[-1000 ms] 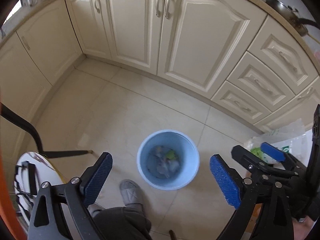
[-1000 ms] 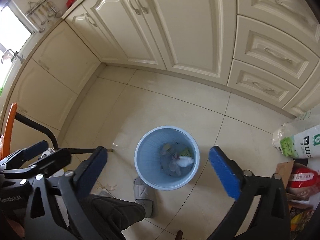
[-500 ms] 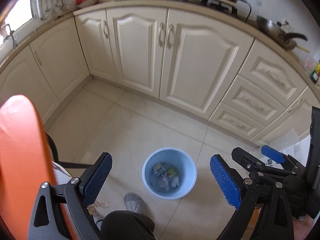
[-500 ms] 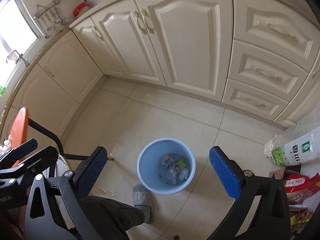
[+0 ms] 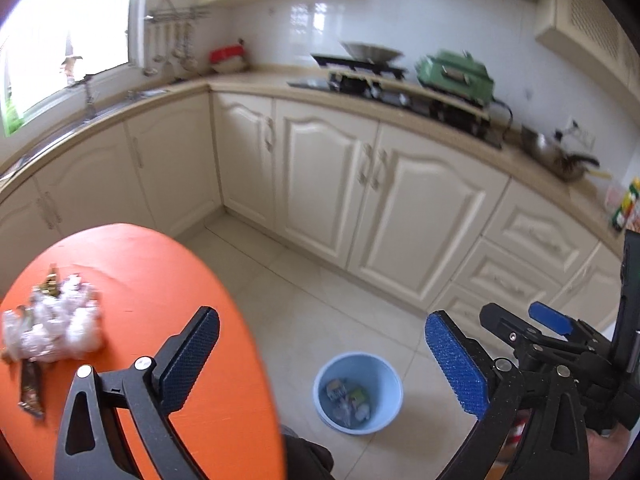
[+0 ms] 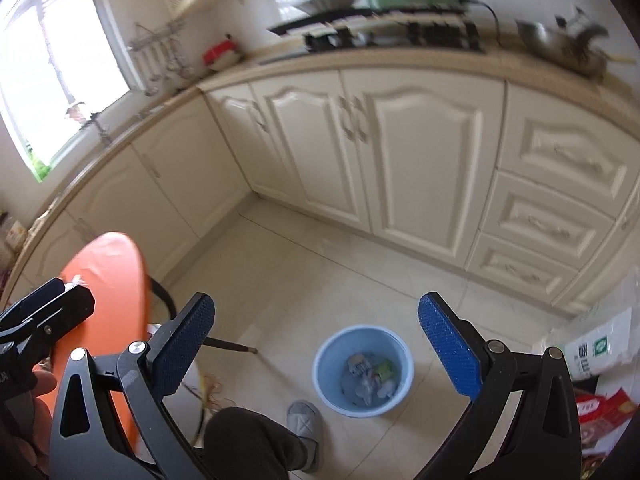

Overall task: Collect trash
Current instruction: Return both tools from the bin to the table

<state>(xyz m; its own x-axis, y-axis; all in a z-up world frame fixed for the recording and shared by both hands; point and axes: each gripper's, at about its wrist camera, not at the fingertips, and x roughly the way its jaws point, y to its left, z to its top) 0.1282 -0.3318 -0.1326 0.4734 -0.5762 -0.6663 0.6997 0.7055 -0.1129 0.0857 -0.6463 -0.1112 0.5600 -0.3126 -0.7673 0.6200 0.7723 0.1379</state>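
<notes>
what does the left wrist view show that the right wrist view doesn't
Only the left wrist view shows the trash pile lying on the orange table, left of the open left claw. Only the right wrist view shows the grey slipper and white sack on the floor. Both show the blue bin holding trash, and the cream cabinets.

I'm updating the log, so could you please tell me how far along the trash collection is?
Partly done: the blue bin on the floor already holds several scraps. Nothing is in hand; the left hand-held gripper and right hand-held gripper are both open and empty. Still left: a pile of crumpled wrappers and a brown wrapper lying on the orange table.
</notes>
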